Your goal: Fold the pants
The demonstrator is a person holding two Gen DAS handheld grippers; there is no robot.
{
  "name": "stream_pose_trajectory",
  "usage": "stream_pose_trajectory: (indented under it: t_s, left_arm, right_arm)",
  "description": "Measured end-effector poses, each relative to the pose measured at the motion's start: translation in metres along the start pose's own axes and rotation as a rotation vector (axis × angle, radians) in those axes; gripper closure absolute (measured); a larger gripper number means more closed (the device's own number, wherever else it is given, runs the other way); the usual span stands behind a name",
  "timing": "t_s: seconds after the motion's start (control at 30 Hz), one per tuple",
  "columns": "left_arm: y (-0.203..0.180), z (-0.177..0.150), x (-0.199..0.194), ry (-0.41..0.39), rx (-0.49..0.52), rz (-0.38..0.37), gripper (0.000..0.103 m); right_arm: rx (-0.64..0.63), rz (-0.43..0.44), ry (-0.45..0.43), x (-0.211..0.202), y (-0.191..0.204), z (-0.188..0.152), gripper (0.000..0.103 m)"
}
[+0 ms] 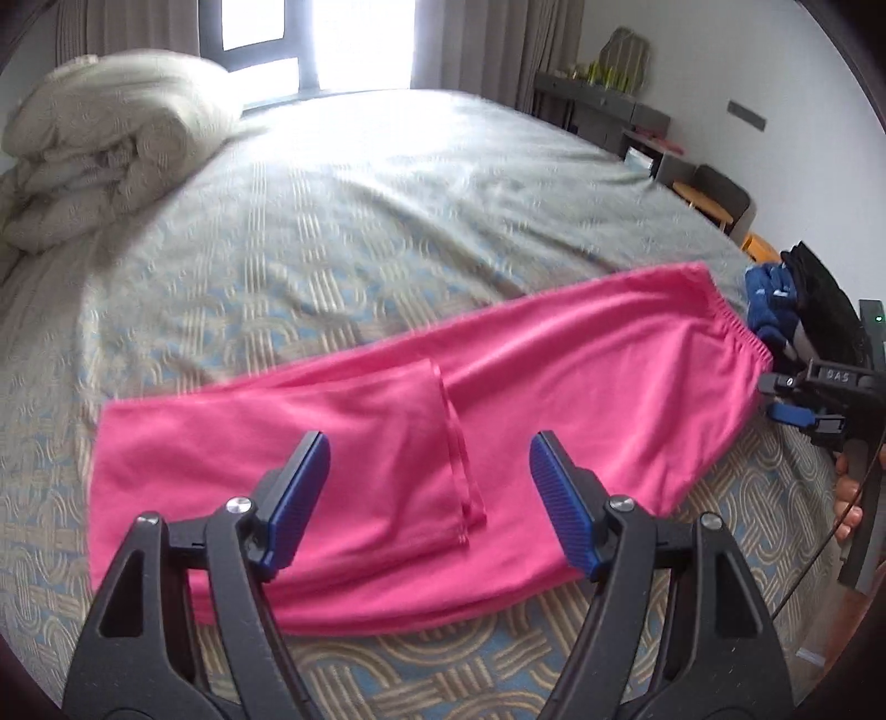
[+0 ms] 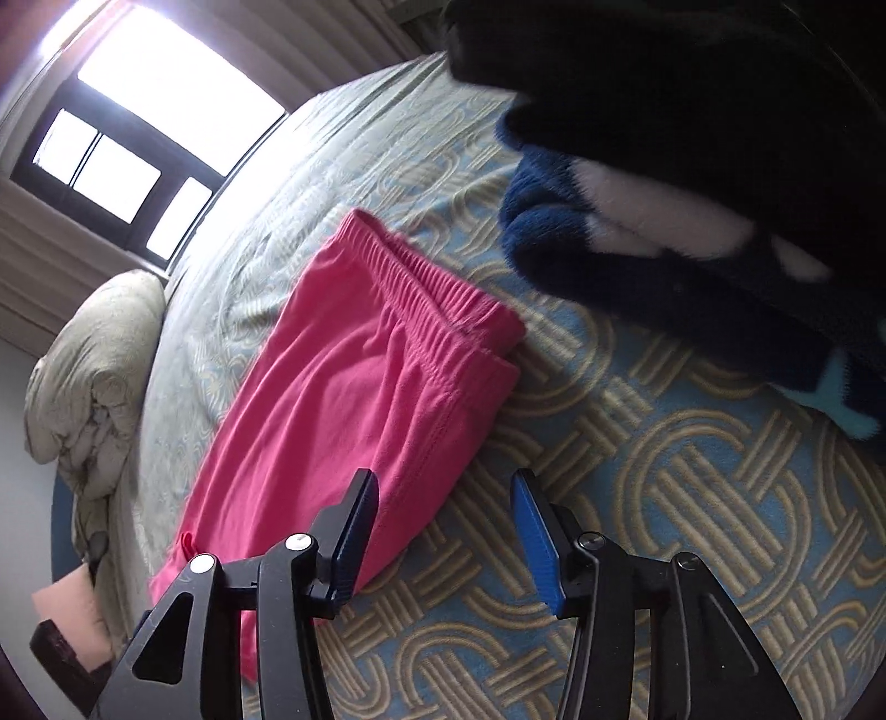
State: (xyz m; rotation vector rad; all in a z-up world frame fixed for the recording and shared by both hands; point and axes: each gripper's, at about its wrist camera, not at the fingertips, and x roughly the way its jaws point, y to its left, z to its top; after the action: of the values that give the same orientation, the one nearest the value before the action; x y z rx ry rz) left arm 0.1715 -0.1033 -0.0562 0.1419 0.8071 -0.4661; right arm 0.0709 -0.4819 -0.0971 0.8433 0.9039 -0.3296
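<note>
One pair of pink pants (image 1: 421, 443) lay on the bed (image 1: 387, 194), stretched across the lower middle of the left wrist view, legs doubled together and the hem end folded back over the left part. Its elastic waistband (image 2: 437, 299) sat in the middle of the right wrist view. Two grippers were in play. The left gripper (image 1: 429, 493) hovered over the folded hem with its blue pads spread apart, holding nothing. The right gripper (image 2: 443, 531) had its pads apart too, one over the pants' edge and one over bare bedspread; it also showed at the right edge of the left wrist view, beside the waistband.

One stack of folded dark clothes (image 2: 692, 183), black over navy fleece, sat in the upper right of the right wrist view, just beside the waistband. One rolled beige duvet (image 1: 105, 160) lay in the upper left.

The patterned bedspread ran to a bright window (image 1: 315, 44) with curtains at the top, and a dark desk (image 1: 603, 105) stood upper right. Open bedspread lay above the pants.
</note>
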Motion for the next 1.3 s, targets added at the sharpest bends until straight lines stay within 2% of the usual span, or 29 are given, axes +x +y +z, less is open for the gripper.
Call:
stream_pose_trajectory:
  t_s: [0.07,0.13,0.27,0.37,0.53,0.6,0.63,0.67,0.8,0.87,0.93,1.1,1.2,1.3]
  left_arm:
    - [-0.005,0.004,-0.005,-0.042,0.042,-0.004,0.023]
    - [-0.007,0.009,-0.007,-0.042,0.061,-0.028,0.019]
    - [-0.007,0.017,-0.005,-0.021,0.045,-0.045,0.019]
    - [-0.006,0.019,0.001,0.006,0.051,-0.018,0.019]
    - [0.004,0.017,0.016,0.065,0.001,0.01,0.019]
    - [0.009,0.015,0.022,0.081,-0.009,0.03,0.019]
    - [0.012,0.013,0.023,0.084,-0.009,0.025,0.019]
    - [0.014,0.012,0.023,0.083,-0.01,0.015,0.019]
    - [0.023,0.01,0.023,0.089,-0.02,-0.015,0.019]
    - [0.03,0.008,0.025,0.1,-0.04,-0.032,0.019]
    - [0.04,0.007,0.025,0.104,-0.075,-0.051,0.019]
    - [0.073,0.0,0.017,0.099,-0.167,-0.108,0.019]
    - [0.097,-0.008,0.008,0.089,-0.219,-0.115,0.019]
    - [0.116,-0.016,0.0,0.088,-0.27,-0.153,0.019]
  right_arm:
    - [-0.003,-0.006,-0.004,0.002,-0.002,0.001,0.052]
    - [-0.01,0.012,-0.006,0.003,-0.001,0.003,0.052]
    - [-0.012,0.039,-0.014,0.018,0.006,0.01,0.051]
    - [0.005,0.048,-0.04,0.026,0.013,0.013,0.043]
    - [0.036,0.025,-0.088,0.03,0.022,0.012,0.043]
    - [0.028,-0.002,-0.098,0.031,0.026,0.013,0.058]
    - [0.012,-0.01,-0.087,0.033,0.028,0.014,0.082]
    - [0.008,-0.004,-0.07,0.036,0.03,0.017,0.092]
    - [-0.018,0.017,-0.105,0.026,0.046,0.019,0.094]
    - [-0.113,0.025,-0.142,0.012,0.074,0.015,0.094]
    - [-0.229,0.075,-0.164,-0.002,0.109,0.005,0.095]
    - [-0.608,0.19,-0.162,-0.016,0.213,-0.056,0.094]
    - [-0.803,0.257,-0.07,0.003,0.258,-0.105,0.094]
    - [-0.946,0.239,0.037,0.034,0.28,-0.151,0.094]
